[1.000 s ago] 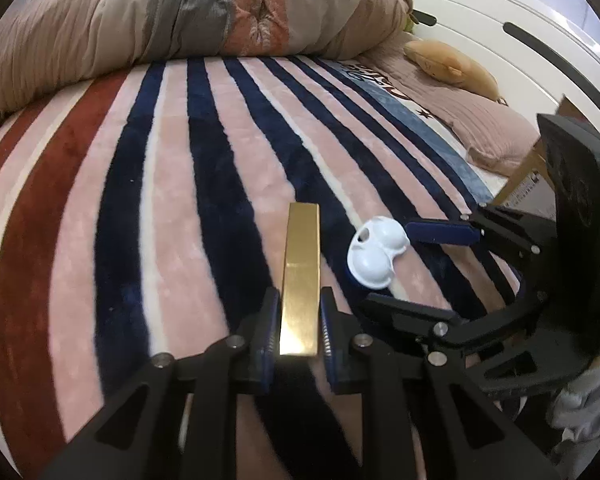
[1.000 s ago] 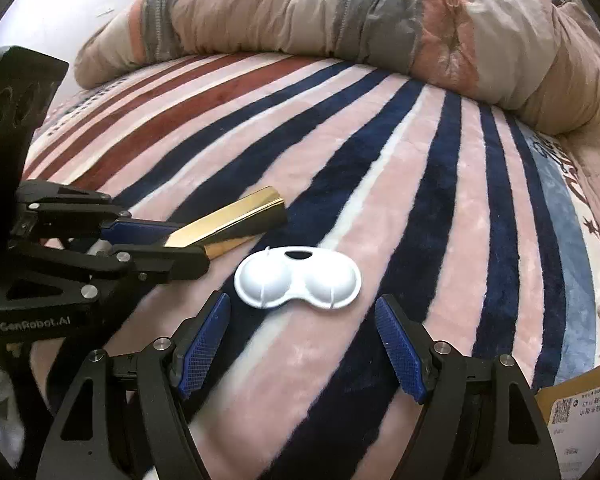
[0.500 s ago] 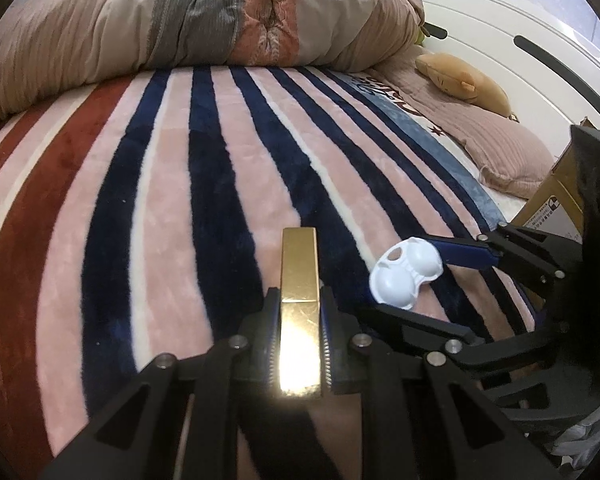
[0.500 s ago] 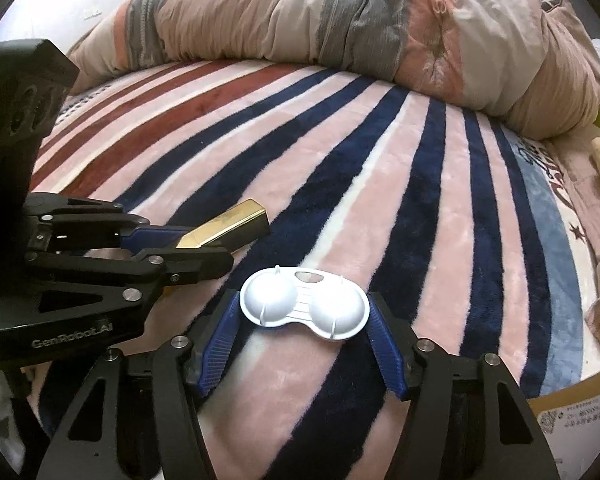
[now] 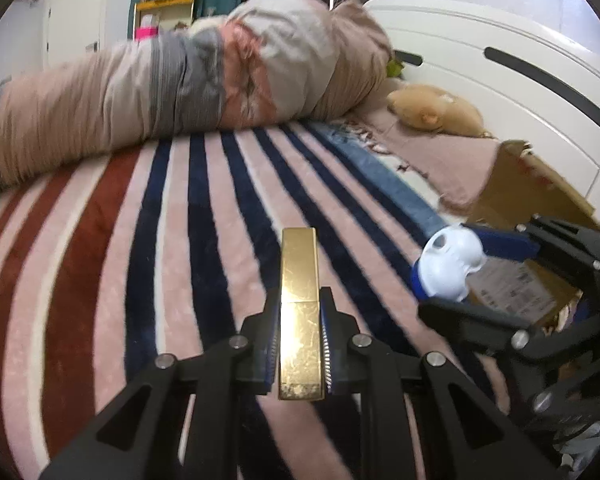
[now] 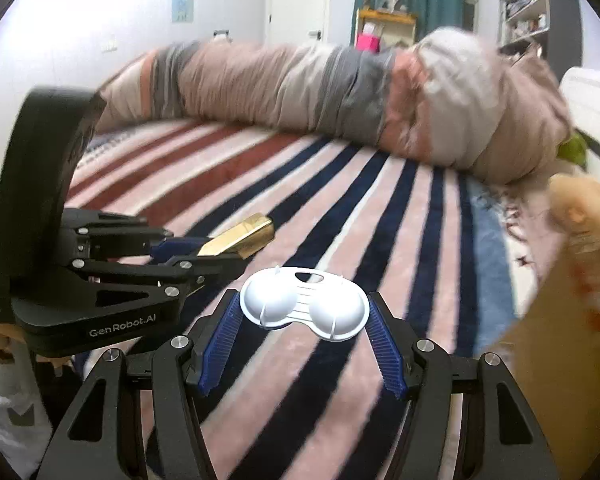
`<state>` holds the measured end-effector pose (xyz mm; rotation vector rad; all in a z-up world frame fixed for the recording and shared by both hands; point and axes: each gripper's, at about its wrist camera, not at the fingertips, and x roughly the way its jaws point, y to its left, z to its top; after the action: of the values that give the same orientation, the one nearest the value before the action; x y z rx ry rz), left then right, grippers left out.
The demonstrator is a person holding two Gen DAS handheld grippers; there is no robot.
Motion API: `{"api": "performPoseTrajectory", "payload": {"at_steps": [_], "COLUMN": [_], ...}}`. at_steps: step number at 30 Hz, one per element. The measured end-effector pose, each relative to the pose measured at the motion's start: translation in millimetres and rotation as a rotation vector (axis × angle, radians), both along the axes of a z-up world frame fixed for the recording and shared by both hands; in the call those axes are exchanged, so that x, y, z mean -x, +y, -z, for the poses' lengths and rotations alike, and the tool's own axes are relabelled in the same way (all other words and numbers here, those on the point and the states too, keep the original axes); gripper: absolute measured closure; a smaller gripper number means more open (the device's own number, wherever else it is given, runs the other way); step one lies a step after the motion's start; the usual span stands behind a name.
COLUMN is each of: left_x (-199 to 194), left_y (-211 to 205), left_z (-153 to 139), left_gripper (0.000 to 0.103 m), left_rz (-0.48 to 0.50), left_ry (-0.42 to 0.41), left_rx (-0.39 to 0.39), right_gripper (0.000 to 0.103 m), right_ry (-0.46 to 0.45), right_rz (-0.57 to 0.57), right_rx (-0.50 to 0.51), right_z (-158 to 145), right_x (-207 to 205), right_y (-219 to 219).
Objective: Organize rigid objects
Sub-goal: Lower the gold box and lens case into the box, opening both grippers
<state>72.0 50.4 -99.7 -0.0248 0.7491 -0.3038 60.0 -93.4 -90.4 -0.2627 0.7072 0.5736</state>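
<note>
My left gripper (image 5: 300, 320) is shut on a long gold bar (image 5: 299, 304) and holds it above the striped blanket (image 5: 140, 240). The bar points forward. In the right wrist view the left gripper (image 6: 216, 252) and the gold bar (image 6: 242, 236) show at the left. My right gripper (image 6: 304, 312) is shut on a white two-domed plastic case (image 6: 304, 308), lifted off the blanket (image 6: 380, 220). In the left wrist view the right gripper (image 5: 452, 264) holds the white case (image 5: 450, 266) at the right.
A rolled duvet (image 5: 180, 80) lies along the far side of the bed. A cardboard box (image 5: 532, 216) stands at the right, also at the right edge of the right wrist view (image 6: 560, 360). A tan plush toy (image 5: 432, 112) lies by the white headboard (image 5: 500, 72).
My right gripper closed on the white case and lifted it off the blanket. Both grippers rose and tilted up, so more of the room shows. The left kept hold of the gold bar.
</note>
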Motion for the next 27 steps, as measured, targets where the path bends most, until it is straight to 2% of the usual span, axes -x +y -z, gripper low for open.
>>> {"api": "performPoseTrajectory", "payload": {"at_steps": [6,12,16,19,24,27], "left_x": [30,42,39,31,16,6], "left_y": [-35,-84,-127,-155,-209,-227], "left_z": [-54,-91,-100,-103,-102,-98], "left_gripper": [0.088,0.088,0.088,0.088,0.088,0.088], "left_rz": [0.037,0.120,0.159,0.202,0.256,0.252], "left_ry": [-0.079,-0.123,-0.122,-0.095,-0.057,-0.035], "left_rx": [-0.018,0.021,0.004,0.028,-0.008,-0.025], "right_gripper": [0.044,0.044,0.044,0.044,0.044,0.044], "right_ry": [-0.073,-0.120,-0.114,-0.078,-0.050,-0.047], "right_rz": [0.029,0.109,0.176,0.210,0.243,0.267], "right_rx": [-0.082,-0.122,-0.124,-0.126,-0.125,-0.118], "right_z": [-50,-73,-70,-59,-42,-37], "right_x": [31,44,43,43,38,30], "right_y": [-47,-109,-154,-182,-215,-229]}}
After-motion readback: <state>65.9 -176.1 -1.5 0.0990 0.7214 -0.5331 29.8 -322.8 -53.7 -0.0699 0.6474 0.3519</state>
